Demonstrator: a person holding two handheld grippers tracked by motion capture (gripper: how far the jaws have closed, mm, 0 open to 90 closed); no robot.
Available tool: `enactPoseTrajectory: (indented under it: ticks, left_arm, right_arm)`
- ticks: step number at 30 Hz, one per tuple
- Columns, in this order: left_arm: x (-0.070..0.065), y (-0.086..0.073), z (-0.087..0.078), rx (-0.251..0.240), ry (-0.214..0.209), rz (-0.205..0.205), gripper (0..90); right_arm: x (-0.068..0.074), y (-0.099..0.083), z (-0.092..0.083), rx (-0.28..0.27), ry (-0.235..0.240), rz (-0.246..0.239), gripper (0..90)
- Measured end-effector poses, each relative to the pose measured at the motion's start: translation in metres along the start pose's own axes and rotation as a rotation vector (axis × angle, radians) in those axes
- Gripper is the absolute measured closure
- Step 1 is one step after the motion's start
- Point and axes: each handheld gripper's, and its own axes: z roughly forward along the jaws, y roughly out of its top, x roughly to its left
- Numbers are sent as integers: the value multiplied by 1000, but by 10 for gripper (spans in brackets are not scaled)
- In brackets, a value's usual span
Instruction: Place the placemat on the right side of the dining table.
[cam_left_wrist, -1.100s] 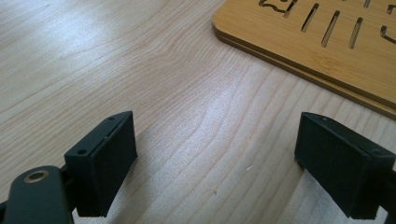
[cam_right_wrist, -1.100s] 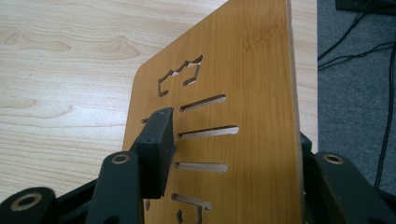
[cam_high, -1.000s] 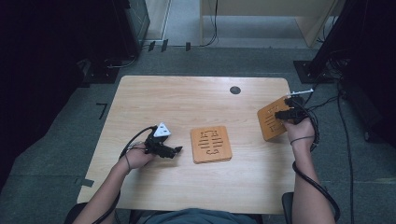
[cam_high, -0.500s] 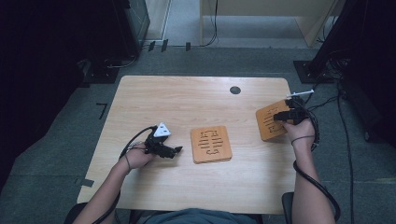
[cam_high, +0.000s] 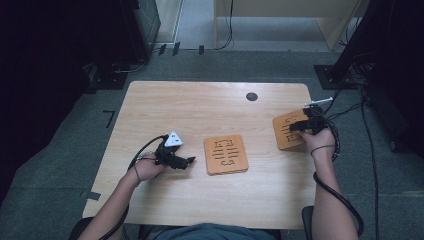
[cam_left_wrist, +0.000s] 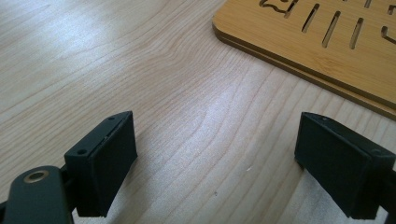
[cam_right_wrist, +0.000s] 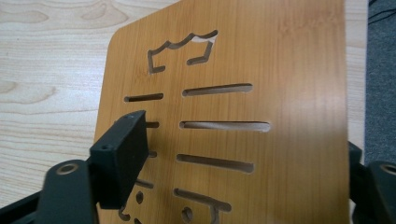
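My right gripper (cam_high: 299, 126) sits at the right edge of the desk (cam_high: 190, 107), over the bamboo board (cam_high: 286, 131) that lies there. Its jaws have just been opening; in the right gripper view the left jaw stands over the board's slotted face and the right jaw is off past the board's far side edge, so the board (cam_right_wrist: 261, 93) lies in the gap between them and I see no pad pressing on it. That board overhangs the desk's right edge a little, with grey floor (cam_right_wrist: 380, 70) showing beyond it.

My left gripper (cam_high: 186, 162) rests low near the middle of the desk's left half, pointing toward the centre. Its jaws stand wide apart with only bare wood (cam_left_wrist: 205, 140) between them. Just ahead of them is the corner of a second bamboo board (cam_left_wrist: 327, 51), apart from both pads. In the high view this second board (cam_high: 226, 154) lies flat near the desk's centre, just beside my left gripper and well apart from the first.
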Motion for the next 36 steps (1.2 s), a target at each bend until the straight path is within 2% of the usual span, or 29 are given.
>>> enactPoseTrajectory:
  ticks: [4,9,20,25,28,31,34,35,36]
  left_arm:
    - [0,0,0,-1,1,0,118]
    - [0,0,0,-1,1,0,118]
    - [0,0,0,1,2,1,116]
    - [0,0,0,0,2,0,115]
    - [0,1,1,0,2,0,114]
    - [0,1,1,0,2,0,114]
    - [0,1,1,-1,2,0,114]
    - [0,1,1,-1,2,0,113]
    - [0,1,1,-1,2,0,114]
  right_arm:
    - [1,1,2,2,3,-7,223]
    - [0,1,9,10,11,-4,166]
    - [-3,3,17,9,60,18,157]
    - [-1,5,18,13,56,23,153]
    - [-1,5,17,13,59,15,160]
    - [-1,4,16,4,83,-2,188]
    - [-1,3,15,-1,30,-34,163]
    - [-1,3,16,5,21,-45,154]
    - [-2,2,17,16,25,-35,153]
